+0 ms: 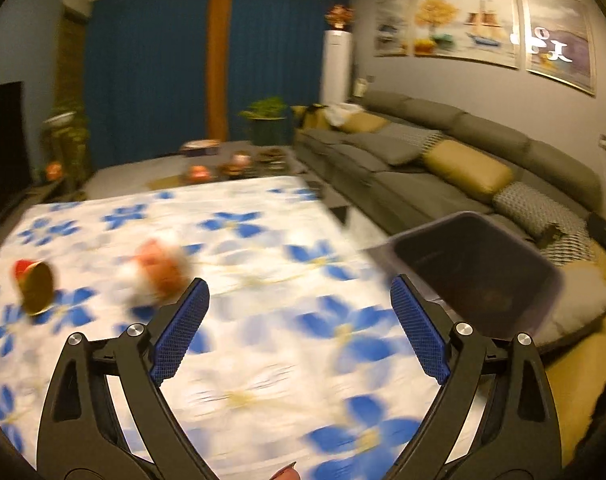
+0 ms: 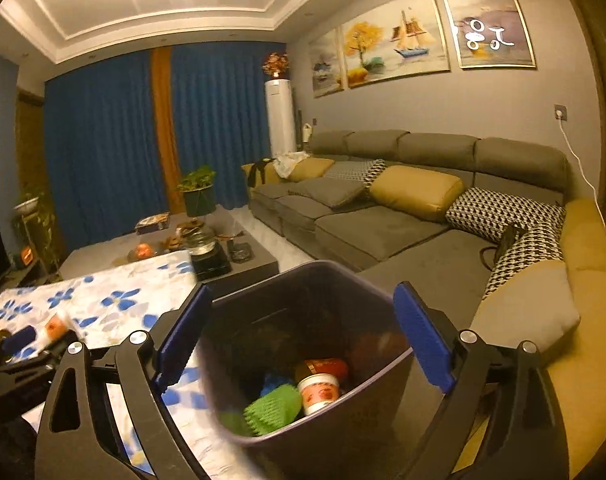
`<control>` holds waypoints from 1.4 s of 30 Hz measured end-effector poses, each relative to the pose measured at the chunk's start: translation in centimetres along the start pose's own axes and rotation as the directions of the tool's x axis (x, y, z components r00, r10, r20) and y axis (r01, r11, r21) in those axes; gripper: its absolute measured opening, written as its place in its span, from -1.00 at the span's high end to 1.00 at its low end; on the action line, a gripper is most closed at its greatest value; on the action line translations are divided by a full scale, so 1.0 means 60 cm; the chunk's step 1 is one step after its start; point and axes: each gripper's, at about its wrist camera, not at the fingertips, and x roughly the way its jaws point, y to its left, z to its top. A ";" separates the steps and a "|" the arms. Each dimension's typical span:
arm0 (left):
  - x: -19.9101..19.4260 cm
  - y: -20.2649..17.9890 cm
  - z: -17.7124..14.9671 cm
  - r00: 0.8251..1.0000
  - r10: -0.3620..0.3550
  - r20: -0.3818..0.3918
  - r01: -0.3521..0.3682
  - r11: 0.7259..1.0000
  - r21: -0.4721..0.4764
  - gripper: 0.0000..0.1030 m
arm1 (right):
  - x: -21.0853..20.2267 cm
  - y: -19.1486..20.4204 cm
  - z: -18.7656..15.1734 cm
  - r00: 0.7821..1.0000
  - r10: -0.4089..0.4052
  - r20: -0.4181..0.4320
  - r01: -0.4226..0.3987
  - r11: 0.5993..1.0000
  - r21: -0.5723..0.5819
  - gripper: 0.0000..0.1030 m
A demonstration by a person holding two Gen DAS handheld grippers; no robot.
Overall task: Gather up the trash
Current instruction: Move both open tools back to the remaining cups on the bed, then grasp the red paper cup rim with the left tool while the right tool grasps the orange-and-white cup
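In the left wrist view my left gripper (image 1: 299, 320) is open and empty above the flowered tablecloth (image 1: 263, 340). A blurred orange and white piece of trash (image 1: 155, 272) lies just left of its left finger. A red and gold can (image 1: 33, 286) lies on its side at the far left. The dark trash bin (image 1: 479, 264) stands off the table's right edge. In the right wrist view my right gripper (image 2: 303, 328) is open and empty over the bin (image 2: 287, 316). Inside lie a green item (image 2: 273, 404), a white and red cup (image 2: 319, 392) and other trash.
A grey sofa (image 2: 383, 224) with yellow and patterned cushions runs along the right wall. A grey floor cushion (image 1: 579, 304) lies beside the bin. A low coffee table (image 2: 207, 248) with a kettle and dishes stands beyond the flowered table. My left gripper (image 2: 27, 340) shows at the right view's left edge.
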 end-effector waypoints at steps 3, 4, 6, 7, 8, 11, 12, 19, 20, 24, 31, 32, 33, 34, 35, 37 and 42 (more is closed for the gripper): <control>-0.026 0.072 -0.018 0.996 0.094 0.000 -0.094 0.995 -0.029 -0.75 | -0.012 0.037 -0.011 0.999 0.042 -0.016 -0.042 0.999 -0.009 -0.74; -0.031 0.094 -0.021 0.992 0.124 -0.001 -0.124 0.992 -0.038 -0.75 | -0.014 0.050 -0.014 0.998 0.054 -0.020 -0.054 0.998 -0.014 -0.74; -0.040 0.147 -0.030 0.983 0.186 -0.008 -0.186 0.981 -0.059 -0.75 | -0.021 0.076 -0.021 0.997 0.078 -0.026 -0.079 0.997 -0.025 -0.74; -0.043 0.171 -0.034 0.977 0.212 -0.016 -0.213 0.974 -0.071 -0.75 | -0.022 0.098 -0.026 0.995 0.094 -0.031 -0.095 0.995 -0.034 -0.74; -0.045 0.193 -0.038 0.971 0.239 -0.025 -0.240 0.967 -0.084 -0.75 | -0.022 0.113 -0.030 0.993 0.109 -0.037 -0.110 0.993 -0.040 -0.74; -0.056 0.272 -0.047 0.946 0.323 -0.034 -0.325 0.937 -0.131 -0.75 | -0.021 0.162 -0.044 0.987 0.152 -0.060 -0.155 0.987 -0.048 -0.74; -0.058 0.290 -0.049 0.938 0.344 -0.033 -0.345 0.928 -0.138 -0.75 | -0.021 0.176 -0.048 0.984 0.164 -0.066 -0.168 0.985 -0.051 -0.74; -0.043 0.418 -0.054 0.896 0.439 -0.067 -0.444 0.876 -0.187 -0.75 | -0.001 0.282 -0.074 0.967 0.233 -0.106 -0.241 0.967 -0.078 -0.74; -0.034 0.430 -0.053 0.895 0.439 -0.079 -0.446 0.875 -0.186 -0.75 | 0.005 0.296 -0.077 0.964 0.242 -0.115 -0.252 0.965 -0.080 -0.74; -0.002 0.457 -0.056 0.891 0.439 -0.116 -0.454 0.871 -0.190 -0.72 | 0.024 0.342 -0.085 0.953 0.267 -0.140 -0.281 0.955 -0.092 -0.74; 0.058 0.493 -0.055 0.889 0.409 -0.207 -0.447 0.873 -0.195 -0.49 | 0.058 0.410 -0.092 0.941 0.298 -0.163 -0.319 0.939 -0.127 -0.73; 0.062 0.496 -0.056 0.889 0.404 -0.214 -0.445 0.874 -0.198 -0.41 | 0.063 0.415 -0.093 0.939 0.302 -0.167 -0.324 0.937 -0.127 -0.73; 0.068 0.501 -0.054 0.885 0.407 -0.225 -0.450 0.871 -0.199 -0.35 | 0.070 0.422 -0.094 0.937 0.303 -0.174 -0.326 0.936 -0.129 -0.73; 0.074 0.506 -0.053 0.881 0.412 -0.234 -0.458 0.867 -0.197 -0.24 | 0.074 0.426 -0.094 0.936 0.304 -0.176 -0.328 0.936 -0.130 -0.73; 0.078 0.512 -0.053 0.879 0.409 -0.243 -0.458 0.866 -0.199 -0.15 | 0.080 0.432 -0.094 0.935 0.306 -0.179 -0.331 0.935 -0.131 -0.73; 0.089 0.521 -0.053 0.879 0.397 -0.266 -0.454 0.867 -0.207 0.02 | 0.092 0.443 -0.095 0.931 0.312 -0.187 -0.339 0.932 -0.131 -0.73; 0.103 0.541 -0.058 0.886 0.348 -0.305 -0.424 0.875 -0.233 0.65 | 0.125 0.478 -0.096 0.920 0.335 -0.201 -0.367 0.917 -0.154 -0.73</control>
